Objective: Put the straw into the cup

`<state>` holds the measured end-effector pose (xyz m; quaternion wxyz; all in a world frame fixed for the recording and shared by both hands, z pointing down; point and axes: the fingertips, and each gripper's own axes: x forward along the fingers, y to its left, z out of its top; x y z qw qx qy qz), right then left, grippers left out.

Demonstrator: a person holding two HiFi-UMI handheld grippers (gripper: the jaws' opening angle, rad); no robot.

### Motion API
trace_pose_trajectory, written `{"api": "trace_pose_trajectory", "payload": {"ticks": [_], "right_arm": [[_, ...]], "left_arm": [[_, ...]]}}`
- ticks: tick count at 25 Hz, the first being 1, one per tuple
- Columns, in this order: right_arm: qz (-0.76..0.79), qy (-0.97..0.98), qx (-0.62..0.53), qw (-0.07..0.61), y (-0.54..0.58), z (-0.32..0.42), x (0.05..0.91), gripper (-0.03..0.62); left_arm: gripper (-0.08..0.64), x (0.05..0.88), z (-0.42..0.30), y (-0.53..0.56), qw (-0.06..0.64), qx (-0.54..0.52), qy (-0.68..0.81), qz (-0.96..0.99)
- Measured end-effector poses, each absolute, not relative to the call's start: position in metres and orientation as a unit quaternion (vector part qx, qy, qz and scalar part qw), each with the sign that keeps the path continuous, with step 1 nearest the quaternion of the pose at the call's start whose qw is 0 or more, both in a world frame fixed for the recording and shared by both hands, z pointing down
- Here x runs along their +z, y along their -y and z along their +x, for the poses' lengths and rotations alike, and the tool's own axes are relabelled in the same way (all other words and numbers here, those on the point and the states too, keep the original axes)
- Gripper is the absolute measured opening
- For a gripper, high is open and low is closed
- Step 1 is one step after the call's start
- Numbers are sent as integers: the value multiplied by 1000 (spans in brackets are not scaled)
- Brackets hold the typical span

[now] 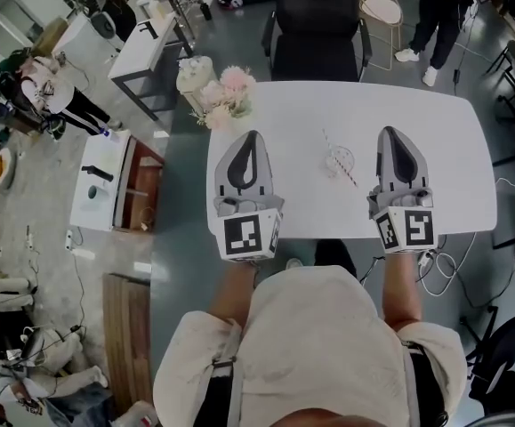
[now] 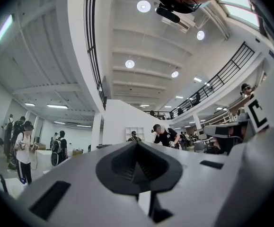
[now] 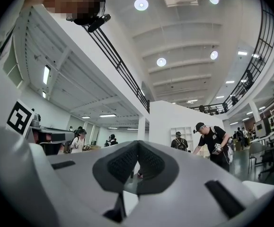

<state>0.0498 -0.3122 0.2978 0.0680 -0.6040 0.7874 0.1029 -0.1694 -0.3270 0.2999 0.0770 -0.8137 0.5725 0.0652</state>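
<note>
1. In the head view the left gripper [image 1: 250, 142] and right gripper [image 1: 390, 137] lie flat on the white table [image 1: 453, 132] at mid-frame. Both noses point toward the top edge. We judge this a parked pose, with each tool out to one side and the work area between them open.
2. Both tools are pressed together with nothing pinched. The left gripper view shows the dark pads meeting at a point [image 2: 137, 148], and the right gripper view shows the same [image 3: 137, 150].
3. The clear cup [image 1: 341, 160] stands between the grippers, nearer the right one. The striped straw [image 1: 351, 178] runs diagonally across the cup's outline. From above we cannot tell whether it leans inside the cup or lies against it. The scene would fit either.
4. Only the head view shows the cup, the straw and the flowers [image 1: 226, 96] at the table's upper-left corner. Both gripper views tilt up at the ceiling lights and distant people, and neither shows the tabletop.
</note>
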Motion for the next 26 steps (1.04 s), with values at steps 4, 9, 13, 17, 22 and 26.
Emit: {"api": "trace_pose_trajectory", "payload": {"ticks": [4, 9, 13, 17, 22, 26], "right_arm": [[-607, -784, 111, 65, 311, 49, 295, 0], [-604, -786, 114, 61, 310, 46, 292, 0], [-603, -787, 117, 59, 310, 45, 291, 0], [-601, -789, 118, 54, 311, 44, 292, 0], [-601, -789, 119, 53, 311, 44, 292, 0], [-601, -789, 121, 50, 311, 42, 297, 0]], "left_arm": [[5, 302, -169, 327, 76, 63, -570, -815], [5, 298, -171, 327, 72, 69, -571, -815], [5, 299, -169, 326, 69, 74, -567, -818], [5, 301, -170, 327, 66, 67, -567, -818], [5, 300, -174, 326, 70, 68, -570, -816], [5, 303, -174, 325, 73, 65, -568, -817]]}}
